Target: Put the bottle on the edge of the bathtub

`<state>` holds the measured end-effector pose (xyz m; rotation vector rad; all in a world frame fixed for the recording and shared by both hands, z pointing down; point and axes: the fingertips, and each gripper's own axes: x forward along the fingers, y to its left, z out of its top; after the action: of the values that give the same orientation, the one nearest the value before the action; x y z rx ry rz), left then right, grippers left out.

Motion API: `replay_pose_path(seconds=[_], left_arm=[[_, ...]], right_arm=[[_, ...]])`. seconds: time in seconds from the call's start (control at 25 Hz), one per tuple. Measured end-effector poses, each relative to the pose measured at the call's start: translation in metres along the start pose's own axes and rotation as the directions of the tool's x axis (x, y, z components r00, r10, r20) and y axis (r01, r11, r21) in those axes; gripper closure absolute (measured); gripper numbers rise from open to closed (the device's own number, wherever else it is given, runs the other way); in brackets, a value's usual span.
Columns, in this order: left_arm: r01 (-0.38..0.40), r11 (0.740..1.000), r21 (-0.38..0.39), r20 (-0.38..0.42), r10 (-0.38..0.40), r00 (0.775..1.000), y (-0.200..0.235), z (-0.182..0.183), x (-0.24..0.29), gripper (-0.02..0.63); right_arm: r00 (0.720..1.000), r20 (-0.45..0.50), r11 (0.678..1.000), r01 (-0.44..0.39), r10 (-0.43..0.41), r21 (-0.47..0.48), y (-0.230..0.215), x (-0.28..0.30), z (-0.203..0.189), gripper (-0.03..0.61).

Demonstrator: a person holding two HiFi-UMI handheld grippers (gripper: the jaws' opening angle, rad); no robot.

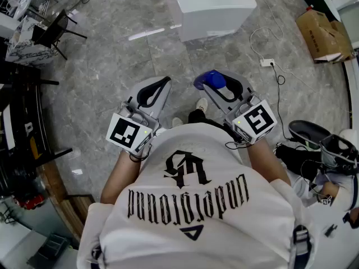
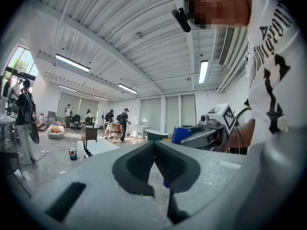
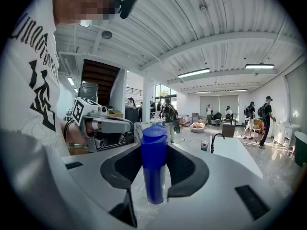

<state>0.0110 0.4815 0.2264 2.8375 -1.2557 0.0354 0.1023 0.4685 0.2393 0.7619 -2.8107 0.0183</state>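
Observation:
A blue bottle [image 1: 215,80] with a rounded cap stands upright between the jaws of my right gripper [image 1: 210,86], which is shut on it; the right gripper view shows the bottle [image 3: 153,166] clamped by both dark pads. My left gripper [image 1: 161,84] is shut and empty, its pads meeting at the tips [image 2: 154,143]. I hold both grippers close to my chest, above the grey floor. The white bathtub [image 1: 213,4] stands ahead on the floor; in the right gripper view its rim [image 3: 240,152] carries a dark faucet [image 3: 214,142]. From the left gripper view, the bottle [image 2: 181,134] shows in the right gripper.
A cardboard box [image 1: 322,32] lies at the far right, with a power strip and cable [image 1: 267,62] on the floor beside the tub. Black stands and chairs [image 1: 50,32] crowd the left side. Bags and gear [image 1: 314,136] sit at my right. Several people stand far off.

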Motion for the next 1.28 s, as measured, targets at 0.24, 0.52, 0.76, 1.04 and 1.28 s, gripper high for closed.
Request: replay_pose_path(seconds=[0.24, 0.52, 0.76, 1.04, 1.28], left_arm=[[-0.011, 1.0, -0.005, 0.003, 0.011, 1.0, 0.0, -0.001, -0.005, 0.598], [-0.025, 0.999, -0.033, 0.0, 0.025, 1.0, 0.009, -0.005, -0.006, 0.598], [-0.023, 0.999, -0.033, -0.014, 0.023, 1.0, 0.017, -0.01, 0.014, 0.598], [-0.038, 0.998, -0.055, -0.046, 0.035, 0.998, 0.04, -0.017, 0.061, 0.598], [-0.031, 0.997, -0.068, -0.072, 0.027, 0.997, 0.057, -0.025, 0.115, 0.598]], right_arm=[[1.0, -0.003, 1.0, 0.012, -0.012, -0.001, -0.001, -0.006, -0.001, 0.422], [1.0, 0.002, 1.0, 0.01, -0.01, 0.008, -0.006, -0.003, 0.002, 0.42], [1.0, -0.001, 1.0, 0.014, -0.014, -0.004, -0.028, 0.006, -0.001, 0.42], [1.0, -0.016, 1.0, 0.015, -0.015, 0.02, -0.084, 0.018, -0.009, 0.42], [0.999, -0.029, 1.0, 0.019, -0.018, 0.013, -0.14, 0.028, -0.018, 0.42]])
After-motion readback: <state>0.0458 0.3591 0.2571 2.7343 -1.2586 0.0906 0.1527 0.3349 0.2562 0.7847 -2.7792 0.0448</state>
